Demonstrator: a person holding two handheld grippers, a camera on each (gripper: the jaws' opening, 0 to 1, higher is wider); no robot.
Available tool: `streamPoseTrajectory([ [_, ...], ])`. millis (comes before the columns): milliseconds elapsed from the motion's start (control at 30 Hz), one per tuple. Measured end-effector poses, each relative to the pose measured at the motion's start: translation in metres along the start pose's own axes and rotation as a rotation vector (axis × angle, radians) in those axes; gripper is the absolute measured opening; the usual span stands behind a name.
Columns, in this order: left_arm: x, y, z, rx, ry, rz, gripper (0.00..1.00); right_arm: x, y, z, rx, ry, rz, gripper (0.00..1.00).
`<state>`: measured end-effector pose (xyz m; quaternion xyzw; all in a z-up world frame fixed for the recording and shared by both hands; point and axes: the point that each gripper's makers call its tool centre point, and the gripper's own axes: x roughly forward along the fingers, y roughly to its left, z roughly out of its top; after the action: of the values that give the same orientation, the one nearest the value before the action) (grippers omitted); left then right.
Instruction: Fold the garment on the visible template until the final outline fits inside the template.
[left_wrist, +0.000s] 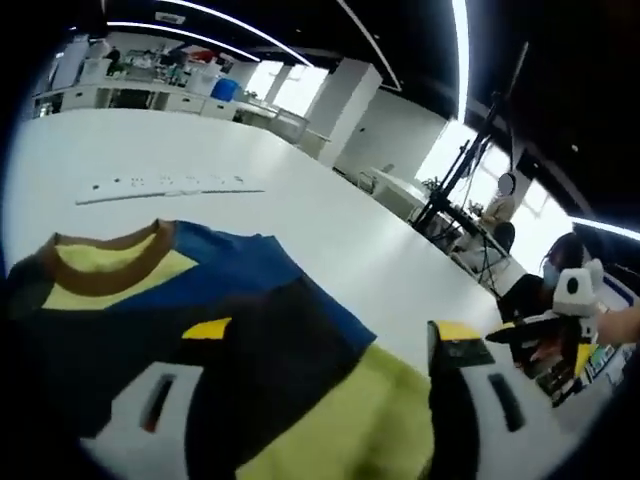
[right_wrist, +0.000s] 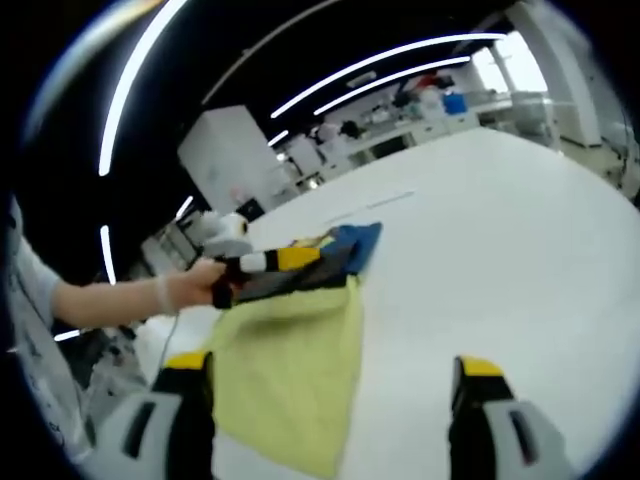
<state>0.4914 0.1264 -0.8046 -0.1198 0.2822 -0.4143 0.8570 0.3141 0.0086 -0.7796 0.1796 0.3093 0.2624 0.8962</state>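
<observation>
A garment (left_wrist: 250, 290) in blue, black and yellow-green, with a brown collar (left_wrist: 105, 270), lies on the white table (left_wrist: 330, 220). My left gripper (left_wrist: 330, 330) is open, its jaws wide apart, and the cloth spreads across the gap between them. In the right gripper view the garment's yellow-green part (right_wrist: 290, 370) lies flat, with the blue part (right_wrist: 355, 245) at its far end. There a hand holds the left gripper (right_wrist: 290, 262) low over the dark cloth. My right gripper (right_wrist: 332, 365) is open over the near yellow-green edge. It also enters the left gripper view as the right gripper (left_wrist: 515, 335), off the garment.
A long white strip (left_wrist: 170, 185) lies on the table beyond the collar. Desks and shelves (left_wrist: 150, 90) line the far wall. Tripod stands (left_wrist: 460, 170) and seated people (left_wrist: 500, 205) are past the table's edge. A sleeve and forearm (right_wrist: 90, 295) reach in.
</observation>
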Motion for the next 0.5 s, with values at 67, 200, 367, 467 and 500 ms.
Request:
streamPoseTrajectory([
  [67,-0.003,0.005,0.002,0.012,-0.002,0.007,0.91,0.002,0.001,0.000,-0.010,0.008,0.001,0.99],
  [200,-0.014,0.012,0.002,0.056,0.008,0.013,0.96,0.006,0.002,0.006,-0.032,-0.004,-0.009,0.99],
  [367,-0.035,0.019,0.006,0.058,0.002,0.018,0.95,0.007,0.001,0.016,-0.051,-0.037,-0.027,0.98],
  [467,-0.049,0.025,0.007,0.075,0.002,0.027,0.94,0.009,0.001,0.018,-0.058,-0.034,-0.027,0.97],
  [500,-0.053,0.026,0.008,0.083,-0.001,0.030,0.94,0.011,0.001,0.020,-0.064,-0.035,-0.027,0.97],
])
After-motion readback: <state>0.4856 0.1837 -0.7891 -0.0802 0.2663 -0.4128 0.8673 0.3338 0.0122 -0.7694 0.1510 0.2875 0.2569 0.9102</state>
